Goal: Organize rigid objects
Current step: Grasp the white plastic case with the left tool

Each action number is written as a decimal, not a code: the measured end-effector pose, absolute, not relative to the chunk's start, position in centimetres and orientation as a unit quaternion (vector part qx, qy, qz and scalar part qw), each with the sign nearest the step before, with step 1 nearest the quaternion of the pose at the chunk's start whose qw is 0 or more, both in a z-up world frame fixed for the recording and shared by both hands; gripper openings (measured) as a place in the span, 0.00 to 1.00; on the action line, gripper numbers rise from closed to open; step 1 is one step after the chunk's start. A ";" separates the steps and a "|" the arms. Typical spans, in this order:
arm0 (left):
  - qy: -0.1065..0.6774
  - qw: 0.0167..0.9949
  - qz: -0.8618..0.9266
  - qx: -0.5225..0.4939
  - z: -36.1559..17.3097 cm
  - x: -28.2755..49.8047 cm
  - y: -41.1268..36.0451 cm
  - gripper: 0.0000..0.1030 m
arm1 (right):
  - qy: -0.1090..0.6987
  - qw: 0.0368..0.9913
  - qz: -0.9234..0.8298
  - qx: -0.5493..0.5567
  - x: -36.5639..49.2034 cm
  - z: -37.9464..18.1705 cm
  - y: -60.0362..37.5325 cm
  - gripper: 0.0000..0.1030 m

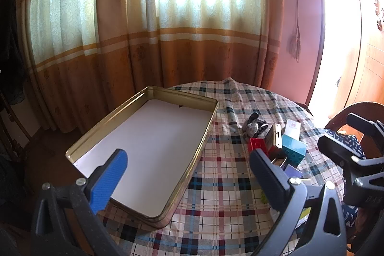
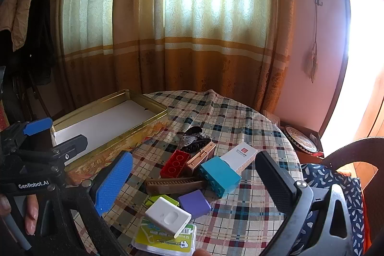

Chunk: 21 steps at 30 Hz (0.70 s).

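- Left gripper (image 1: 189,164) hangs with jaws spread, empty, over the gold tin's (image 1: 96,133) near end.
- Right gripper (image 2: 194,174) likewise gapes, empty, above the pile: red brick (image 2: 174,163), teal brick (image 2: 219,175), brown comb (image 2: 174,182), purple block (image 2: 194,204) on the plaid tablecloth (image 2: 240,220).

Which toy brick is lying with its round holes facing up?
The red brick: its holes face up. The teal brick beside it shows its holes along the side.

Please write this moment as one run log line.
left gripper: open, empty | right gripper: open, empty | gold rectangular metal tin: empty
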<state>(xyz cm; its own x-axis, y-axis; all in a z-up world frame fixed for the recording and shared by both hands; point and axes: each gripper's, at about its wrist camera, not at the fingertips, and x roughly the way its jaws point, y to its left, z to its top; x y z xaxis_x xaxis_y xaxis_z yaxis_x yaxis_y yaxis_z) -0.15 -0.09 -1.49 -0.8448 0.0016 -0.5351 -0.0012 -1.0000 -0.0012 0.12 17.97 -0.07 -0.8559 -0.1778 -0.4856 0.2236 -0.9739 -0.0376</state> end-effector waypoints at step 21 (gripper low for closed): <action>0.007 0.047 0.950 -0.308 -3.2 -0.3 3.8 1.00 | 0.044 0.047 -0.957 0.281 0.1 -2.9 23.4 1.00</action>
